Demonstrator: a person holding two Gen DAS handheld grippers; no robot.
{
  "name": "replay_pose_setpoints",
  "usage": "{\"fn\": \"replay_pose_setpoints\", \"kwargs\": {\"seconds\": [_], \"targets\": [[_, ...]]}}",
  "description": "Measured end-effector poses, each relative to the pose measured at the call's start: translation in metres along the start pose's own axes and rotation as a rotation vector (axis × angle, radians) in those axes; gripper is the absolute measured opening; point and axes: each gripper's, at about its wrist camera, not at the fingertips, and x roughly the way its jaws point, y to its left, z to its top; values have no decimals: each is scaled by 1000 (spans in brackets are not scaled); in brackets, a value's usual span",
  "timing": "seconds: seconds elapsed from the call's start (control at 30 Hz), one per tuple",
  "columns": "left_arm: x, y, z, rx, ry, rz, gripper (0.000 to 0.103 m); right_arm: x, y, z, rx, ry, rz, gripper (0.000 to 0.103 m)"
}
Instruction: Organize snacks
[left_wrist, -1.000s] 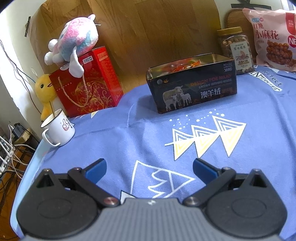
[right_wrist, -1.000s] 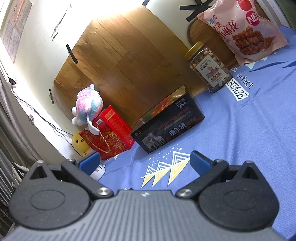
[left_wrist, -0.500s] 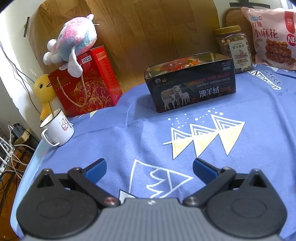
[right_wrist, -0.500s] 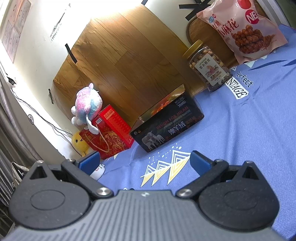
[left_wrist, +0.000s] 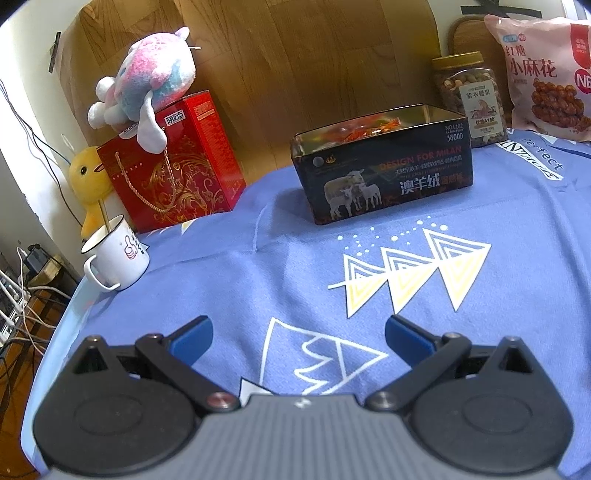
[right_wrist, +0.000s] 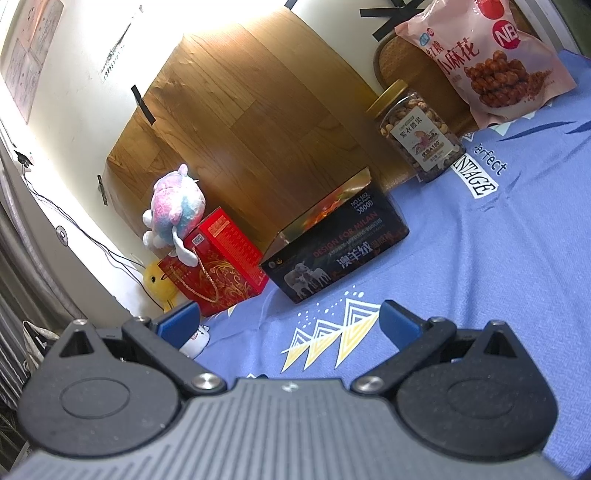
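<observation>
both tongs crept fwd a bit. left tongs (left_wrist: 297, 334) & right tongs (right_wrist: 288, 319) wide, empty. black tin (left_wrist: 384, 162) w/ snacks sits far centre on desk, long axis left-right; left tongs prob nearer.

**Open cloth in front, clutter along the back**

The blue cloth (left_wrist: 295, 266) on the counter lies bare from the front up to the black tin (left_wrist: 384, 170). Behind it, the nut jar (left_wrist: 469, 99) and pink snack bag (left_wrist: 543, 74) crowd the right rear; the red gift box (left_wrist: 177, 170), plush toy (left_wrist: 147, 92) and white mug (left_wrist: 118, 258) block the left.
</observation>
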Motion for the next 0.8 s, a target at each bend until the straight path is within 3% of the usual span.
{"fn": "replay_pose_setpoints", "kwargs": {"seconds": [0.8], "targets": [[1, -1, -1, -7, 11, -5, 103, -2, -1, 0, 9, -9, -5, 103]]}}
